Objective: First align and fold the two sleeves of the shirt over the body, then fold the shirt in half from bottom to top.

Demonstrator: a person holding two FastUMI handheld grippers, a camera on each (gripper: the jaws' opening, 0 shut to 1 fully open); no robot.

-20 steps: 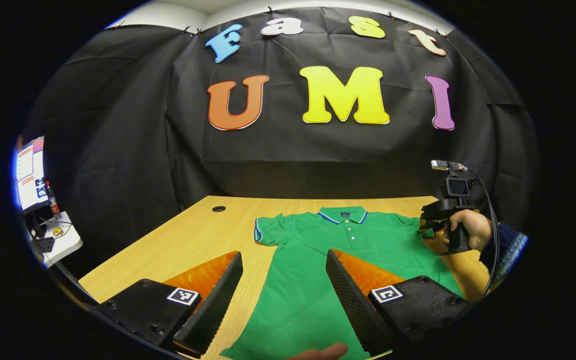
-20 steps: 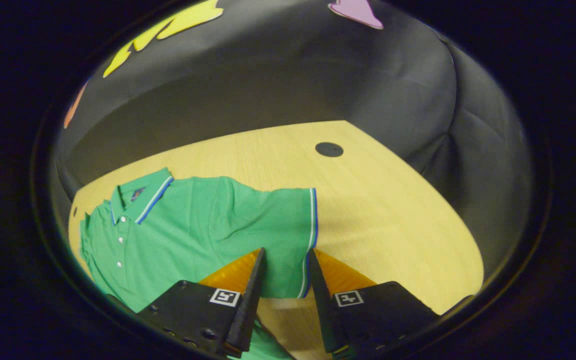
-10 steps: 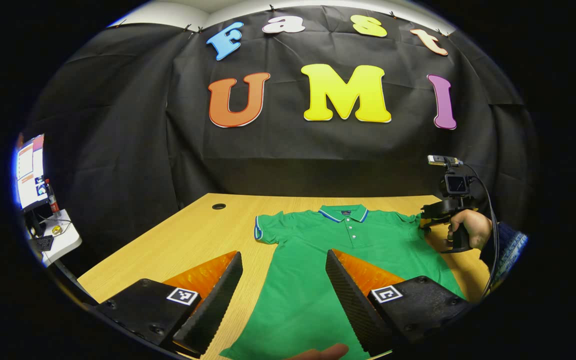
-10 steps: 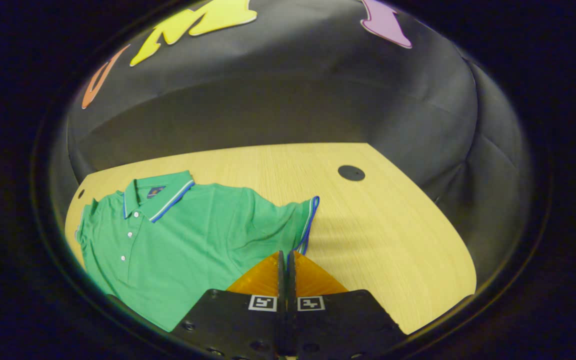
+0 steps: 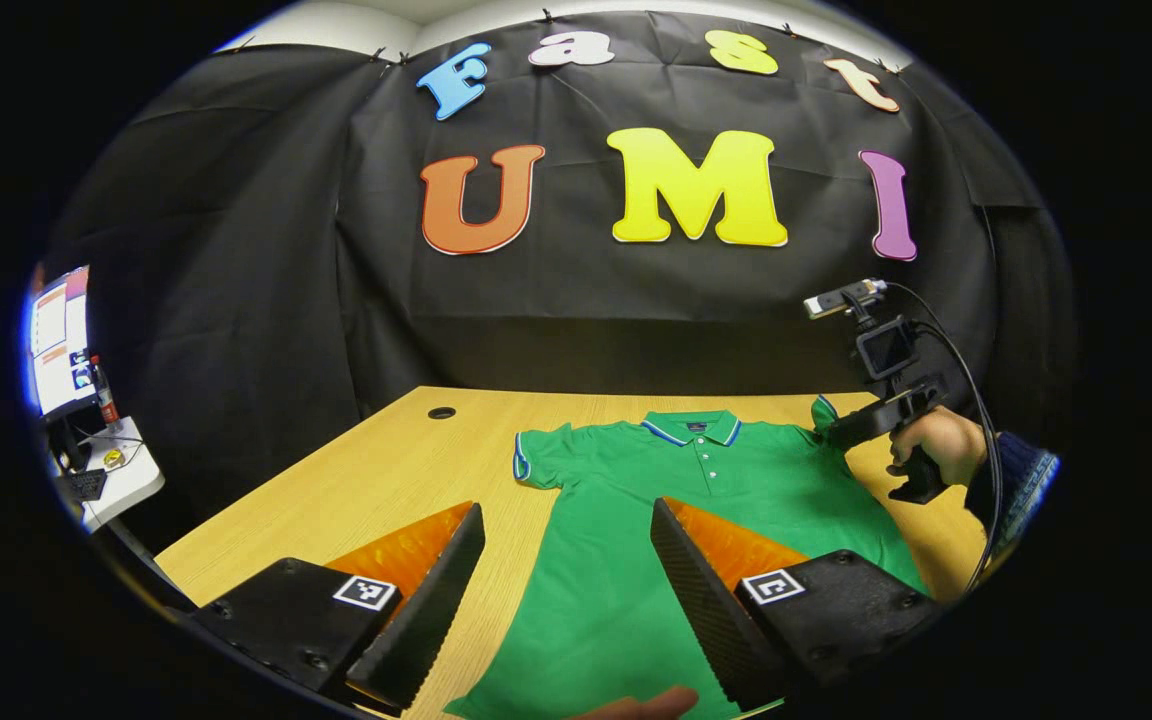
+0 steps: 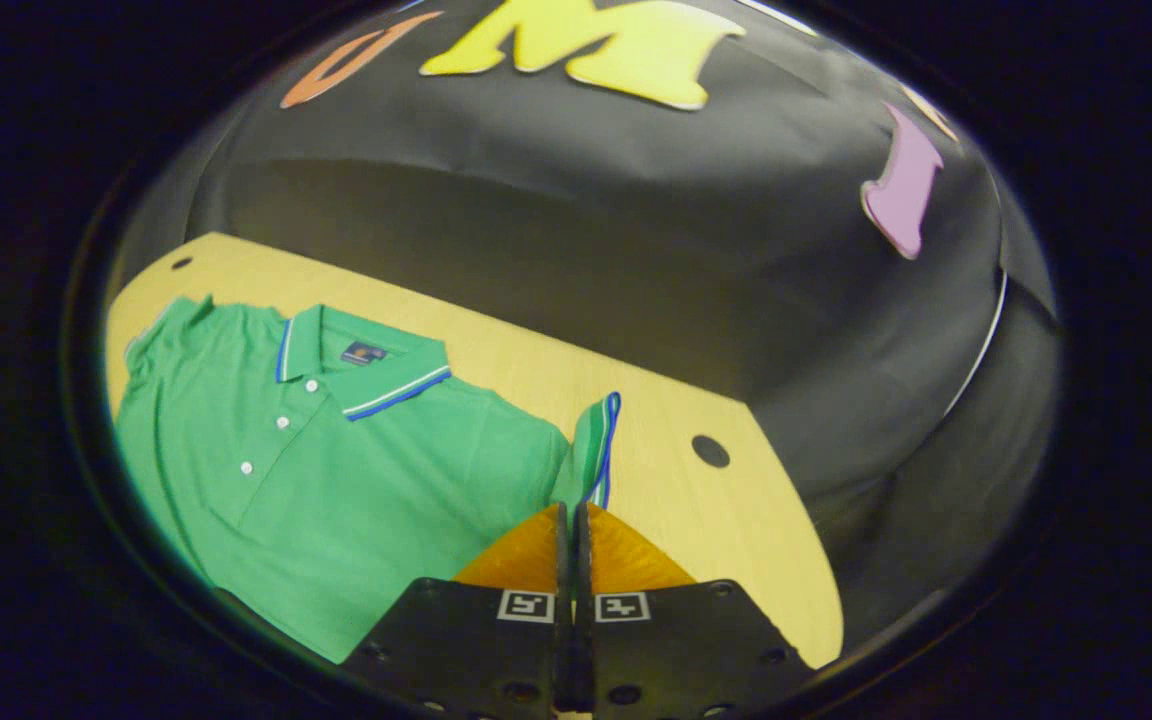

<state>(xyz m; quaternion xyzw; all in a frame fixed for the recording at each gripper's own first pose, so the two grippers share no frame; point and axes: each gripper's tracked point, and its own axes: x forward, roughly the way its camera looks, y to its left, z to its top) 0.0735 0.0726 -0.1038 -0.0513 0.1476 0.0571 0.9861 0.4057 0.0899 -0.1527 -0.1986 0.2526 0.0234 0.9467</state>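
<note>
A green polo shirt point(image 5: 676, 520) with blue-and-white trim lies face up on the wooden table point(image 5: 376, 470), collar toward the wall. My left gripper point(image 5: 566, 520) hovers open above the shirt's lower body, touching nothing. In the right gripper view the shirt point(image 6: 336, 480) spreads to the left, and my right gripper point(image 6: 571, 512) is shut on the sleeve point(image 6: 591, 450), which stands lifted off the table. The left gripper view shows the right gripper point(image 5: 836, 432) at the far right, held by a hand point(image 5: 936, 445), with the sleeve point(image 5: 824, 410) raised. The other sleeve point(image 5: 536, 465) lies flat.
A round cable hole point(image 5: 441, 412) sits near the table's back left corner, another hole point(image 6: 710, 450) near the lifted sleeve. A side desk point(image 5: 106, 480) with a monitor point(image 5: 58, 340) stands far left. A fingertip point(image 5: 651, 703) pokes in at the bottom edge.
My right gripper closed on the sleeve's hem, then lifted it and swung it up and toward the shirt's body. The left gripper stayed open and almost still.
</note>
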